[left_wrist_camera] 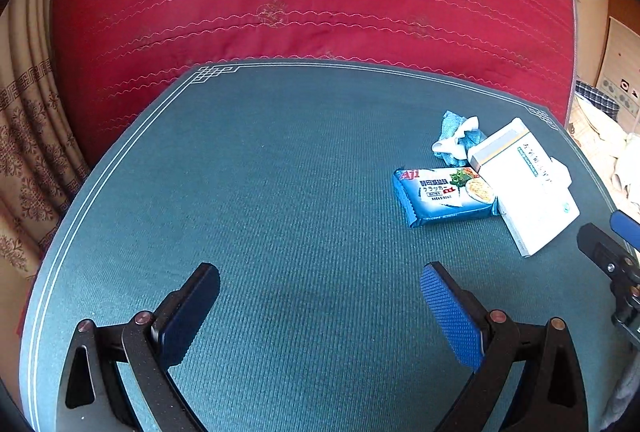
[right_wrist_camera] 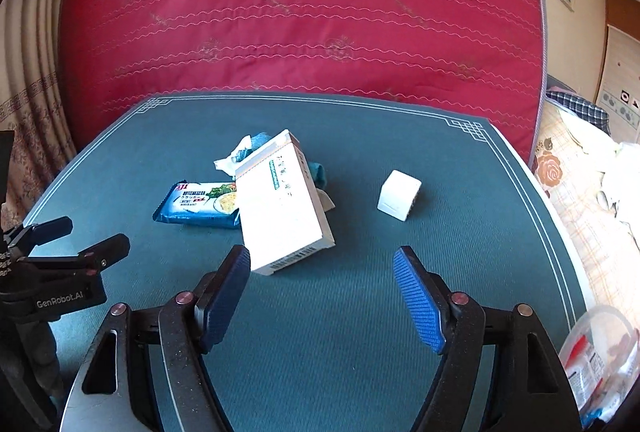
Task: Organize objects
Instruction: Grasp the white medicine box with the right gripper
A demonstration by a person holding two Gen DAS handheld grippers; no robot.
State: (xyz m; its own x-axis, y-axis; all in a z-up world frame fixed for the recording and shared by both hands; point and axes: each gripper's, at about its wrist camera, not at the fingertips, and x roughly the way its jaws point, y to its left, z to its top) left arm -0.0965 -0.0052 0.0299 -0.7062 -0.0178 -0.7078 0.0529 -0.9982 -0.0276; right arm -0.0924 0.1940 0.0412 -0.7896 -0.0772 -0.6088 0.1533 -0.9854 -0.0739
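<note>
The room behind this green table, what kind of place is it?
Probably a bedroom at home: a red quilted mattress stands behind the table, patterned curtains hang beside it, and floral bedding lies alongside.

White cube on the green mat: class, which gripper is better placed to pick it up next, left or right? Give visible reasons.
Probably the right gripper. Its open jaws face the white cube just ahead; the left gripper faces bare green mat, cube unseen.
</note>
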